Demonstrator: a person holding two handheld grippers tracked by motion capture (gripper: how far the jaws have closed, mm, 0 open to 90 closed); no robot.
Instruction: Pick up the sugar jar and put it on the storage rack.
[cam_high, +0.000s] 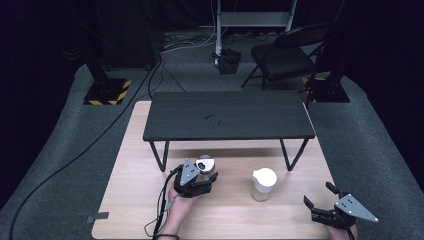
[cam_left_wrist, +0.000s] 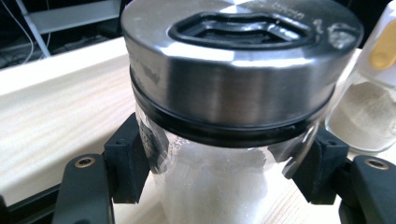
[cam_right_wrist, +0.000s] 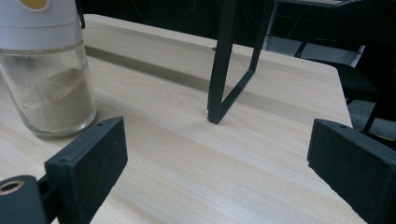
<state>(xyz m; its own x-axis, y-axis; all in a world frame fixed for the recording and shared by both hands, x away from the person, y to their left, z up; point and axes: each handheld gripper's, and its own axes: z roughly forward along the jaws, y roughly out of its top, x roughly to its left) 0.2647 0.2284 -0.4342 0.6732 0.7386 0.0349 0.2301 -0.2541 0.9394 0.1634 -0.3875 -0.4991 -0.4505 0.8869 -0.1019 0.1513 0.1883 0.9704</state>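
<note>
Nearest the person, at the bottom right of the high view, the right claw (cam_high: 320, 197) hangs over the front corner of the pale wooden surface (cam_high: 135, 200) with its two jaws spread wide and nothing between them; its own view shows bare wood grain in the gap between the black pads (cam_right_wrist: 88, 168). A little farther in, toward the left, the left claw (cam_high: 209, 179) is closed on a glass jar (cam_high: 205, 165), a pad pressing on each side of the clear wall just below the metal lid (cam_left_wrist: 233, 60). The lid is brushed steel with a black seal ring under it and a black recessed handle on top, and the jar is filled partway with white grains. Whether its base touches the wood cannot be told. To the right of it, between the two claws and apart from both, a second jar with a white cap (cam_high: 264, 183) stands upright on the wood, holding a beige powder; a yellow tab sits on its cap. Behind both jars a low black table (cam_high: 227, 115) stands on the surface on thin bent legs, one foot planted just beyond the right claw. Farther back on the grey floor are a black folding chair (cam_high: 290, 52) and loose cables.
</note>
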